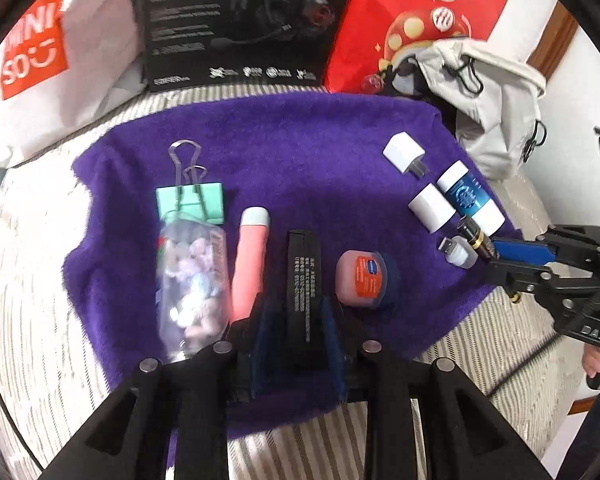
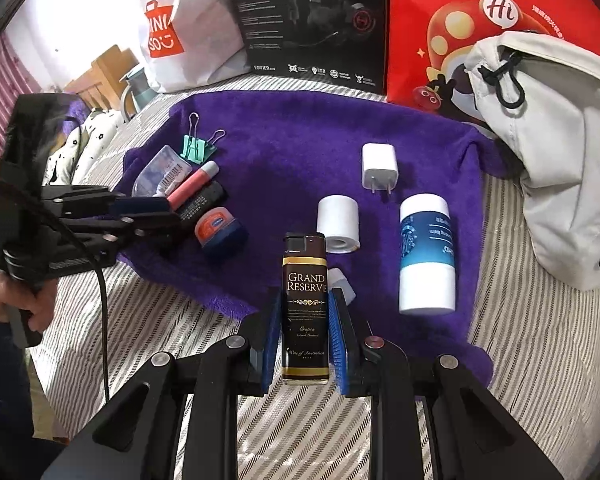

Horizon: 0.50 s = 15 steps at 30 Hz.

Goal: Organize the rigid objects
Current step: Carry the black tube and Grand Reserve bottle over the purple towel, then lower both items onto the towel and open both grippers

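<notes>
A purple towel [image 1: 300, 152] holds two groups. On its left lie a green binder clip [image 1: 192, 200], a clear bottle [image 1: 192, 280], a pink tube [image 1: 252, 260], a black bar-shaped lighter [image 1: 304, 276] and an orange-lidded balm jar [image 1: 364, 276]. My left gripper [image 1: 296, 312] is shut on the black lighter, which rests on the towel. On the right lie a white charger [image 2: 379, 168], a white roll [image 2: 337, 220], a blue-and-white bottle [image 2: 427, 256] and a small white adapter [image 2: 342, 280]. My right gripper [image 2: 305, 300] is shut on a brown "Grand Reserve" lighter [image 2: 305, 276], held near the adapter.
A white shopping bag [image 1: 32, 52], a black box [image 1: 236, 20] and a red bag [image 1: 412, 12] stand along the back. A pale backpack [image 2: 560, 160] crowds the towel's right edge. Striped bedding [image 2: 140, 320] surrounds the towel. A hand [image 2: 20, 300] holds the left gripper's handle.
</notes>
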Available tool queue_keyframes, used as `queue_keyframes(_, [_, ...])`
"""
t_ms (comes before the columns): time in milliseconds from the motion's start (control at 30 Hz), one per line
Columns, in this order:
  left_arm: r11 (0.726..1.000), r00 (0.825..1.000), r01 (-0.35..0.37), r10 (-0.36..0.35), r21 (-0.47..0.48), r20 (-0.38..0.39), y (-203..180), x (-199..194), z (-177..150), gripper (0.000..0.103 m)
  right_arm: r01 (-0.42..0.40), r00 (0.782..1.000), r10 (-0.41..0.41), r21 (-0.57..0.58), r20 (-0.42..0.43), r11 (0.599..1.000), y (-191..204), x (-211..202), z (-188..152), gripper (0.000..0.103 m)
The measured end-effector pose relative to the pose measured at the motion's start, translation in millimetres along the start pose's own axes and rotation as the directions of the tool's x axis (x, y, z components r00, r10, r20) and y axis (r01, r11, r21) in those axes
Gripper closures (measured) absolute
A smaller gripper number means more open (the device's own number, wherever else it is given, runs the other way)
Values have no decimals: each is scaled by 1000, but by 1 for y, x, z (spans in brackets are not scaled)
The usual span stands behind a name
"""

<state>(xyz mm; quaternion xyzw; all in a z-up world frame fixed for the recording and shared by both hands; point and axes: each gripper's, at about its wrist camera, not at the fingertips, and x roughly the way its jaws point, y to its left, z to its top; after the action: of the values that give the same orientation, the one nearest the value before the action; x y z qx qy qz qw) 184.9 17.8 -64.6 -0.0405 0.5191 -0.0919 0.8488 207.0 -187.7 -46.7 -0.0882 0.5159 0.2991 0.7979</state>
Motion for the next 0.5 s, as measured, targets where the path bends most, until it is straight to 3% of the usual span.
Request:
queue_keyframes(33, [1000,1000,-12,12,-2,10,0,-7,-1,74,3,1000,-3,0,0,1000,0,-1,0,80])
queue_keyframes(100, [999,999,-34,34,-1,36,1,-19,-3,57,6,1000,-6,1,1,1000,0,-1,0,80])
queue_keyframes(167, [999,996,-48,49,-8,78,2,-34,-4,46,3,1000,-3,5,3,1000,1,0,2,80])
queue_keyframes(500, [995,984,-48,62,-85,168,28,-88,-27,39,-1,999,0,-25,-37,1000,22,34,23,81])
